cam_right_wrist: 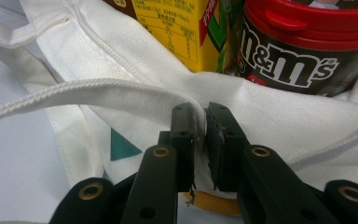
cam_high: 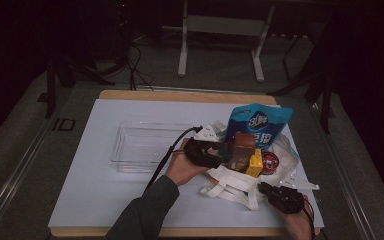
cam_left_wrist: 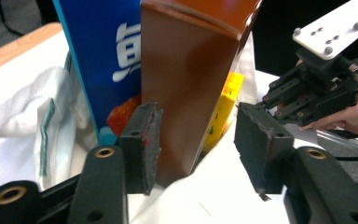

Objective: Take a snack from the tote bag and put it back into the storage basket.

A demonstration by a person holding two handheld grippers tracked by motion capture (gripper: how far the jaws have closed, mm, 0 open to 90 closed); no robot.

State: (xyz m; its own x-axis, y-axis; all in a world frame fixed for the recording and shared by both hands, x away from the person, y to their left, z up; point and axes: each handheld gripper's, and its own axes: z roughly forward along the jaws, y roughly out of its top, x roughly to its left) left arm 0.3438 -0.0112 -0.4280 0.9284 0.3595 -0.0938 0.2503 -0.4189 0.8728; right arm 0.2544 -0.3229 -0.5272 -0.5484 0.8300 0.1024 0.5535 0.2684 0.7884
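Right tool (cam_right_wrist: 200, 126) pinches the tote bag (cam_right_wrist: 279, 116) rim; left tool (cam_left_wrist: 196, 140), open around the brown carton (cam_left_wrist: 191, 84), should close squarely before lifting.

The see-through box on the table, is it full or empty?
Empty. In the high view the clear box shows only the white table through its bottom, while the snacks stand in the white bag beside it.

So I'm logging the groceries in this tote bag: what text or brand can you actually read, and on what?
"m&m's": on the dark tub with the red lid.
Large white Chinese characters: on the blue snack pouch, not clear enough to quote.
Small print table: on the yellow carton, too small to read.
Brown carton: no lettering on the face that shows.
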